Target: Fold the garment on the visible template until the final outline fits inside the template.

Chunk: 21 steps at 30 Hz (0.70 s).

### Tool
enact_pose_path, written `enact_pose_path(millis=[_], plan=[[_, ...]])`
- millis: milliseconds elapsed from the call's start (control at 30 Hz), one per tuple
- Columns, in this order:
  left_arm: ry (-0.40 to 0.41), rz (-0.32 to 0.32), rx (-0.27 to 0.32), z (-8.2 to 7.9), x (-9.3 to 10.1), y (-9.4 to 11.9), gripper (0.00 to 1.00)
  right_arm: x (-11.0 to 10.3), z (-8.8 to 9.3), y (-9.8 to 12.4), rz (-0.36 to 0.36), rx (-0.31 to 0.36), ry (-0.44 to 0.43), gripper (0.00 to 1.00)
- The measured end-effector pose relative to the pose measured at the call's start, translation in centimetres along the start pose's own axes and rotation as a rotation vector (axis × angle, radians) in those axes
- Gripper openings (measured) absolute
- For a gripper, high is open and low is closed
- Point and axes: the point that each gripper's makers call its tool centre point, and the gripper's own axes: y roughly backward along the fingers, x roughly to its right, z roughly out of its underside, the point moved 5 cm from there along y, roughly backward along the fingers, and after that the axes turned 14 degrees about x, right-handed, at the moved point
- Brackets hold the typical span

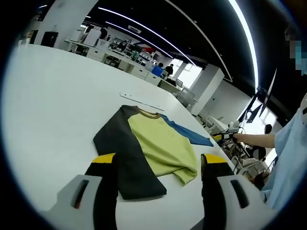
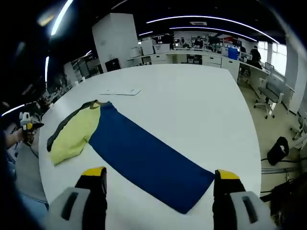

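Lying flat: soft tri-colour garment (image 1: pixel 154 146) on smooth table (image 1: pixel 53 110)

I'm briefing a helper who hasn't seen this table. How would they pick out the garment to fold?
On the big white table lies one flat shirt. Its middle is yellow-green with a brown collar, one long sleeve black and the other blue. The only other thing near it is a thin white strip beyond the collar.

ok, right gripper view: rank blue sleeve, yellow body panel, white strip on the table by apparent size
1. blue sleeve, largest, though it lies nearest the camera, which inflates it
2. yellow body panel
3. white strip, smallest, and farthest away
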Motion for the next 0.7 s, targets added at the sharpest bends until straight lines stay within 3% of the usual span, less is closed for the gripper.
enact_pose_path(millis=[200, 633, 700], plan=[[-0.017, 0.015, -0.006, -0.2, -0.2, -0.2, 0.68, -1.5, -0.2, 0.5, -0.011, 0.01, 0.003, 0.91], [-0.1, 0.063, -0.061, 1.0, 0.2, 0.0, 0.68, -9.6, -1.4, 1.6, -0.114, 0.054, 0.027, 0.88], [-0.077, 0.069, -0.054, 1.3, 0.2, 0.1, 0.68, -11.0, -1.7, 1.8, -0.137, 0.065, 0.022, 0.87]])
